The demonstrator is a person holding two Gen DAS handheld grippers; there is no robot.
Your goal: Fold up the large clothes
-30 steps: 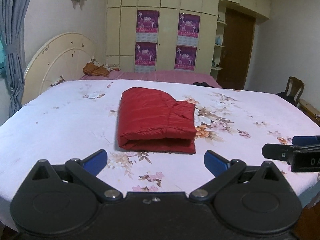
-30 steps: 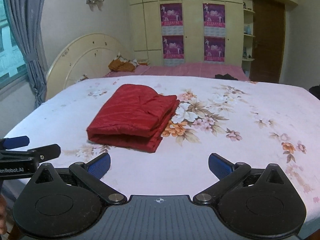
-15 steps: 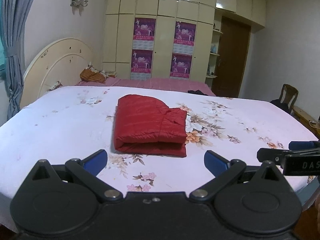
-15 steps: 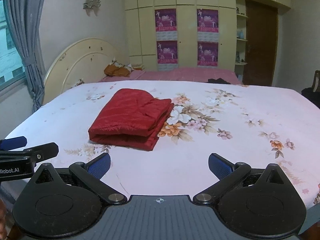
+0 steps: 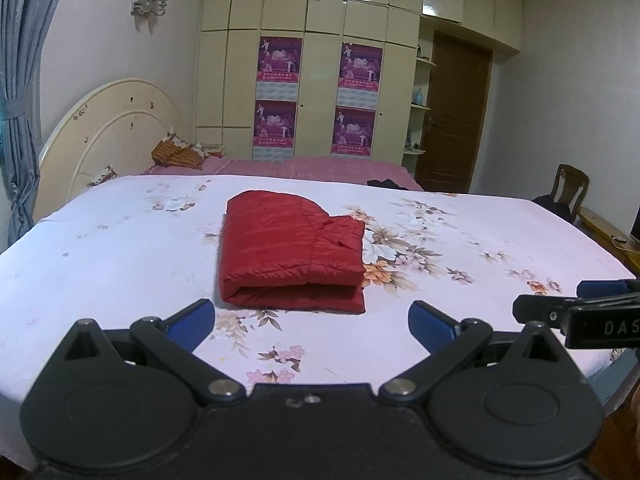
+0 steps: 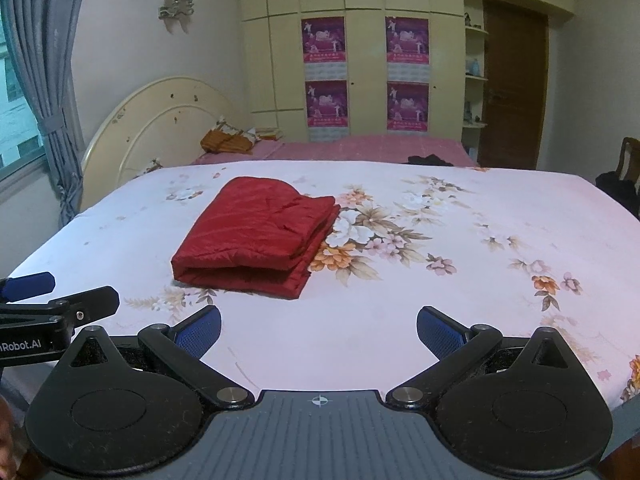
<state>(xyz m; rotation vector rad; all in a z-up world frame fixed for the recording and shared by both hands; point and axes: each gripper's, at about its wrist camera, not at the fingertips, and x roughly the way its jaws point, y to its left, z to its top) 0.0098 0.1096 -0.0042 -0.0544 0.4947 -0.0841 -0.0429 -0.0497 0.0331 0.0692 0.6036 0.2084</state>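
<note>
Red quilted jacket [image 5: 290,254] lies folded into a compact rectangle on the floral bedsheet [image 5: 480,240], near the middle of the bed, fold edge facing the cameras. Left gripper [image 5: 312,322] and right gripper [image 6: 318,330] hang over the near bed edge, both with fingers spread wide, holding nothing, well apart from the jacket. Left view alone shows a wooden chair [image 5: 572,188]; right view alone shows a window [image 6: 16,112] behind the curtain.

Red quilted jacket [image 5: 290,248]; pale pink sheet [image 5: 120,256], floral print; magenta posters [image 6: 323,40], motif unclear; grey-blue curtain [image 6: 40,80].
</note>
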